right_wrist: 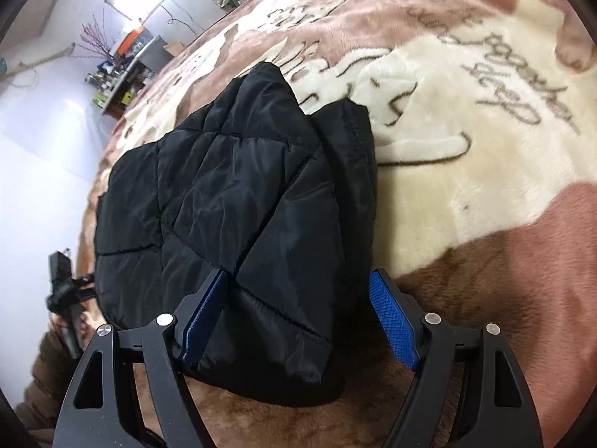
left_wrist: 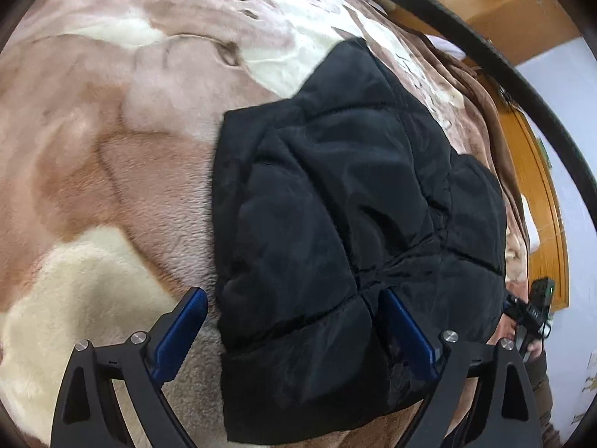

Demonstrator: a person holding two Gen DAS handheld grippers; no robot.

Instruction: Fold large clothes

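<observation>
A black quilted jacket (left_wrist: 354,216) lies folded into a puffy, slick-sheened bundle on a plush blanket (left_wrist: 93,171), fleecy pink-brown with cream patches. The left gripper (left_wrist: 294,332) stands wide apart, its ribbed blue pads (left_wrist: 183,332) clear of the cloth, the jacket's near left corner lying between them and nothing gripped. Over on the right wrist view, the right gripper (right_wrist: 298,321) is spread just as wide; the jacket (right_wrist: 238,201) has its near right corner between the fingers, the left pad (right_wrist: 203,321) right against the fabric, the right pad out over bare blanket (right_wrist: 485,171). Stitch lines cut the padding into blocks. The fold's underside is hidden; the room edges are blurred.
</observation>
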